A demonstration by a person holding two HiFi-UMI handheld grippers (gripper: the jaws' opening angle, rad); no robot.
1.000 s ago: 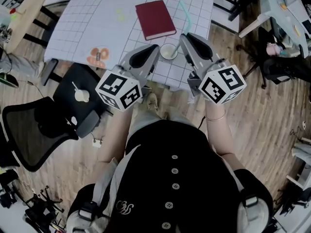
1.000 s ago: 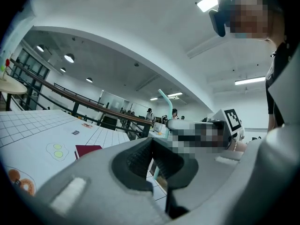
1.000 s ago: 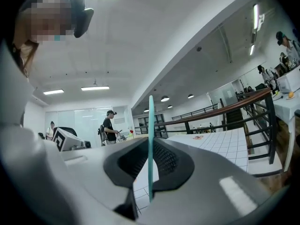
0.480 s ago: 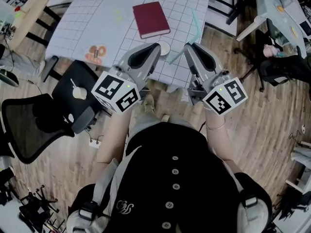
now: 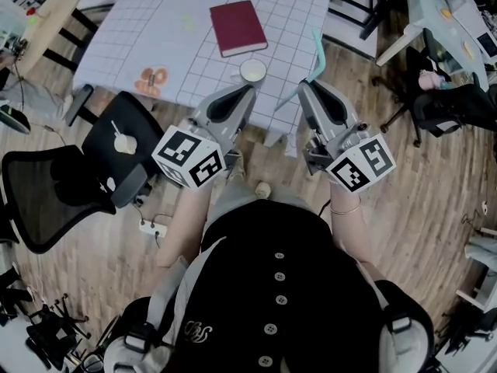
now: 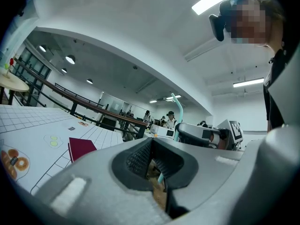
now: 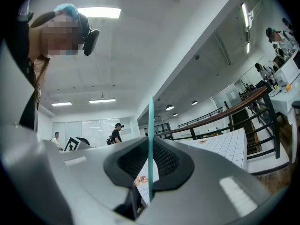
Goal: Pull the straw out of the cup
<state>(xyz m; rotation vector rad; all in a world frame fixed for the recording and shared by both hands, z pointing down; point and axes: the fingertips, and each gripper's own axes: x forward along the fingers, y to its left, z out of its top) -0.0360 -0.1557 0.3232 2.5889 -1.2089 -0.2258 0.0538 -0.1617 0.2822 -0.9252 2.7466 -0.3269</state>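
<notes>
The white cup (image 5: 252, 71) stands alone near the front edge of the grid-covered table (image 5: 155, 37). My right gripper (image 5: 309, 88) is shut on a thin teal straw (image 5: 315, 51), held off the table to the right of the cup and clear of it. In the right gripper view the straw (image 7: 150, 139) runs upright between the pads. My left gripper (image 5: 244, 91) hangs just in front of the cup, its jaws together with nothing in them. The left gripper view shows the straw (image 6: 176, 112) and the right gripper (image 6: 201, 133) at the right.
A dark red book (image 5: 238, 27) lies on the table behind the cup, and an orange picture (image 5: 152, 78) marks its left part. Black office chairs (image 5: 54, 200) stand at the left. Another desk (image 5: 450, 14) and a chair are at the right, on wooden floor.
Both grippers have drawn back from the table toward the person. The straw went with the right gripper and is out of the cup, which stayed on the table.
</notes>
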